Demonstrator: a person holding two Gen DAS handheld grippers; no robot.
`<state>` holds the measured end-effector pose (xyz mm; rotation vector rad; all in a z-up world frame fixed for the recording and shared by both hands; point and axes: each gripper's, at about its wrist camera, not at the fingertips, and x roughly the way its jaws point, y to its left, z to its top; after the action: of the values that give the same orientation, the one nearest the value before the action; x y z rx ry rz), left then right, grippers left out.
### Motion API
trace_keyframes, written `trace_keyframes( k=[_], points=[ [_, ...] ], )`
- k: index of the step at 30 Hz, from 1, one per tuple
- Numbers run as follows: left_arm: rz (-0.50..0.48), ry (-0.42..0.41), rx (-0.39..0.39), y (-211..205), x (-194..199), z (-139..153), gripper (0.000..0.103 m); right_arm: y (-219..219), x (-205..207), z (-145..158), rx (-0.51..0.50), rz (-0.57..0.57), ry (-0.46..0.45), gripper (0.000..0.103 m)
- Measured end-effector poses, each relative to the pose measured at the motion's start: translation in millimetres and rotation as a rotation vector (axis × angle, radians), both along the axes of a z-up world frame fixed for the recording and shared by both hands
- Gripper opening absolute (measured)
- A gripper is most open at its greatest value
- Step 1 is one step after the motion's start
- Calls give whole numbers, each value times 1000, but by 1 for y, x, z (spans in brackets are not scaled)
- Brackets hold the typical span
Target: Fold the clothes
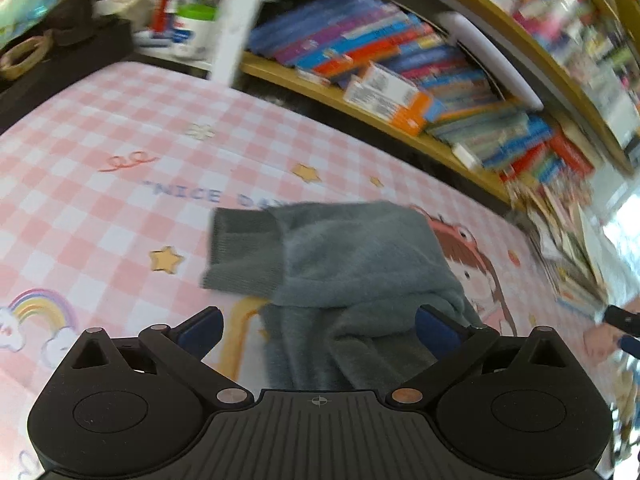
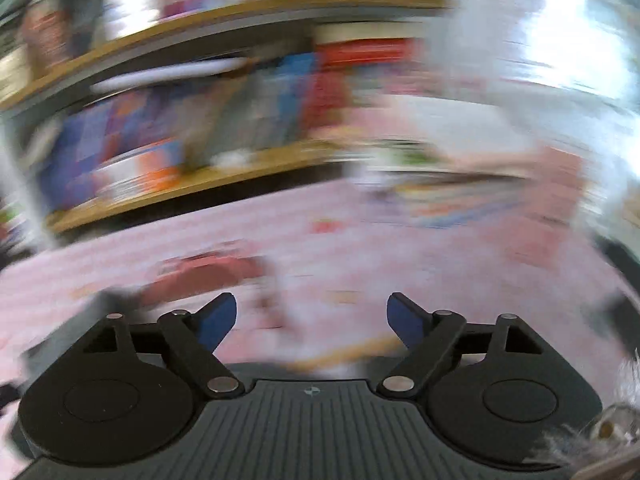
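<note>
A grey fuzzy sweater (image 1: pixel 352 264) lies on the pink checked bed sheet (image 1: pixel 120 120), with one sleeve folded across it and its ribbed cuff (image 1: pixel 240 256) pointing left. My left gripper (image 1: pixel 318 328) hovers over the sweater's near edge and is open. Its blue pads (image 1: pixel 202 330) stand wide apart and do not press the cloth. At the right edge of the left wrist view a hand (image 1: pixel 600 340) holds the right gripper (image 1: pixel 624 320), away from the sweater. The right wrist view is badly blurred. It shows my right gripper (image 2: pixel 311 320) open over the sheet (image 2: pixel 360 240), with nothing between its fingers.
A wooden bookshelf (image 1: pixel 400 120) packed with books runs along the bed's far side and shows blurred in the right wrist view (image 2: pixel 180 184). Bottles and a box stand at the far left corner (image 1: pixel 180 20). Bright window light falls at the right (image 2: pixel 560 32).
</note>
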<state>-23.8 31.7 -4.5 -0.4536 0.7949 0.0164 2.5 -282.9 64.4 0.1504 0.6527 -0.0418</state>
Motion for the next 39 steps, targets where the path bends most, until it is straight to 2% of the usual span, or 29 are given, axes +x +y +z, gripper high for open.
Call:
trace_keyframes(
  k=[5, 9, 13, 14, 15, 16, 17, 19, 21, 23, 26, 28, 30, 35, 36, 38, 39],
  points=[
    [92, -23, -25, 24, -17, 3, 102, 101, 34, -5, -25, 383, 58, 85],
    [143, -34, -24, 38, -31, 5, 102, 174, 46, -13, -103, 617, 106, 86],
    [203, -30, -30, 53, -42, 4, 102, 216, 54, -28, -144, 720, 153, 88],
    [217, -28, -32, 57, -44, 3, 102, 222, 59, -35, -168, 708, 175, 87],
    [224, -27, -34, 59, -46, 3, 102, 225, 66, -44, -185, 682, 187, 78],
    [217, -24, -36, 59, -46, 2, 102, 224, 72, -51, -196, 644, 202, 58],
    [208, -20, -39, 59, -45, 2, 102, 219, 78, -58, -190, 606, 220, 50],
    [192, -13, -44, 59, -45, 0, 102, 201, 85, -62, -111, 565, 215, 29],
    [162, 0, -46, 56, -43, -3, 102, 183, 91, -58, -20, 532, 227, 15],
    [118, 16, -40, 49, -39, -6, 98, 163, 93, -45, 109, 469, 211, 13],
    [48, 14, -27, 36, -31, -7, 98, 123, 87, -15, 352, 368, 105, 12],
    [2, 17, -26, 27, -26, -8, 97, 101, 79, 4, 448, 320, 28, 12],
    [-39, 31, -24, 19, -19, -12, 96, 80, 70, 25, 476, 291, -44, 12],
    [-100, 41, -12, 3, -6, -15, 93, 7, 37, 58, 444, 38, -239, 12],
    [-105, 40, -11, 1, -4, -15, 93, -11, 27, 60, 428, -43, -272, 11],
    [-111, 33, -30, 0, -2, -16, 94, -46, 14, 52, 401, -206, -281, 11],
    [-117, 28, -44, 0, 0, -16, 94, -61, 9, 45, 374, -297, -255, 11]
  ],
)
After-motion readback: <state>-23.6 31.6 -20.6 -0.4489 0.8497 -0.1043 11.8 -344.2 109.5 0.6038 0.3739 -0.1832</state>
